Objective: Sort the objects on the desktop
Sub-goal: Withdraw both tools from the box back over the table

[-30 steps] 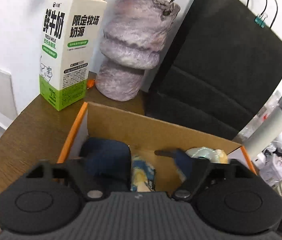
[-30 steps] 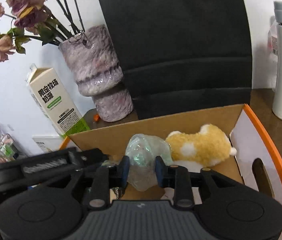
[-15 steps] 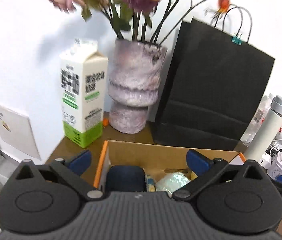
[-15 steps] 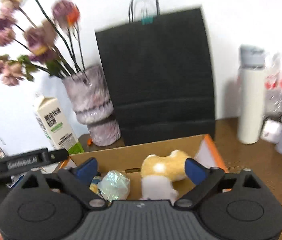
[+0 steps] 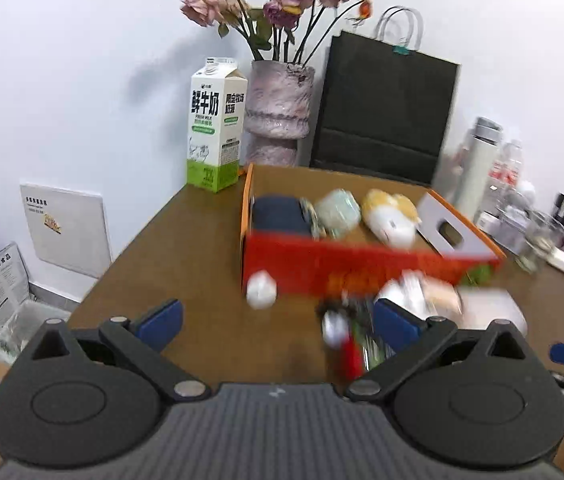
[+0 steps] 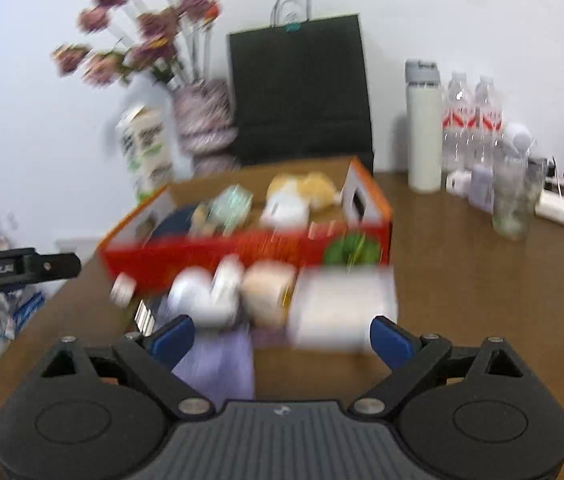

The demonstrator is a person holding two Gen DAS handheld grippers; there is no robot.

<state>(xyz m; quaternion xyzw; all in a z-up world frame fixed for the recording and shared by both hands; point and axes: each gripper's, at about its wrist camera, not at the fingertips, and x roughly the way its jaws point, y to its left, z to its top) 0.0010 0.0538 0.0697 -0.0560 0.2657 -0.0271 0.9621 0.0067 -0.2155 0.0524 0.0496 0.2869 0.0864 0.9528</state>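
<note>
An orange cardboard box (image 5: 346, 268) (image 6: 242, 250) sits on the brown table. Inside it lie a dark blue item (image 5: 278, 216), a pale green crumpled ball (image 5: 338, 210) (image 6: 232, 204) and a yellow-white plush toy (image 5: 392, 216) (image 6: 300, 196). Several blurred loose objects lie in front of the box: a small white piece (image 5: 260, 290), a white block (image 6: 342, 308), a tan roll (image 6: 268, 294), a lilac sheet (image 6: 218, 364). My left gripper (image 5: 278, 320) is open and empty, pulled back above the table. My right gripper (image 6: 282, 336) is open and empty, above the loose objects.
A milk carton (image 5: 214, 128), a vase of dried roses (image 5: 278, 112) and a black paper bag (image 5: 386, 108) stand behind the box. A white flask (image 6: 424, 128), water bottles (image 6: 470, 120), a glass (image 6: 514, 200) and small clutter stand at the right. The table's left edge (image 5: 122, 248) drops to the floor.
Both grippers let go of their items inside the box, opened wide and pulled back and up. The whole box and the loose objects in front of it have come into view.
</note>
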